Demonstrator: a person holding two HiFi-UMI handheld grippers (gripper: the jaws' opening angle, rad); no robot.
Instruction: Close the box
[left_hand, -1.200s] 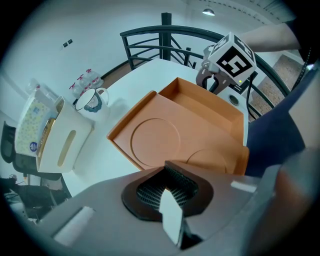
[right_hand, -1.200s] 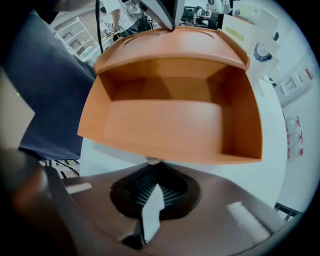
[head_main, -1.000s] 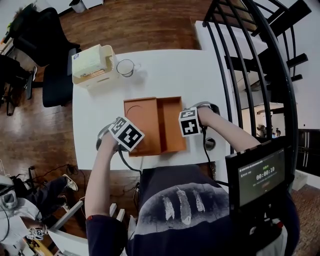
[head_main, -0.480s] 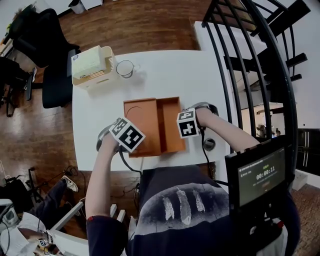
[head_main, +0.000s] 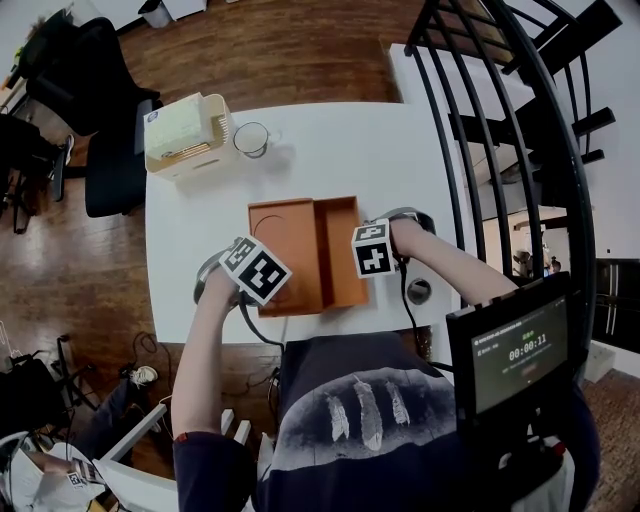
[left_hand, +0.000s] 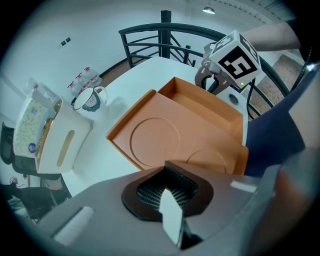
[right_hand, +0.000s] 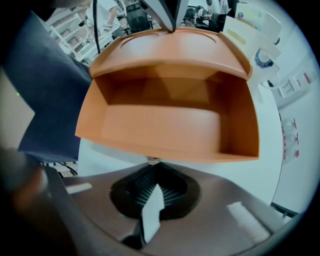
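An orange box lies open on the white table (head_main: 330, 150). Its deep tray (head_main: 340, 250) is on the right and its flat lid (head_main: 283, 245) is folded out to the left. My left gripper (head_main: 272, 280) is at the lid's near left corner, and its shut tips (left_hand: 167, 167) meet the lid's (left_hand: 160, 135) near edge. My right gripper (head_main: 360, 255) is at the tray's right wall. In the right gripper view its shut tips (right_hand: 152, 162) touch the tray's (right_hand: 165, 127) near wall, with the lid (right_hand: 170, 45) beyond.
A cream tissue holder (head_main: 185, 130) and a glass cup (head_main: 250, 136) stand at the table's far left corner. A round grommet (head_main: 418, 290) sits in the table to the right of the box. Black stair railing (head_main: 500, 120) rises on the right, and an office chair (head_main: 90, 80) stands at far left.
My right gripper has edged slightly left, closer against the tray's wall. The left gripper and the box have barely moved.
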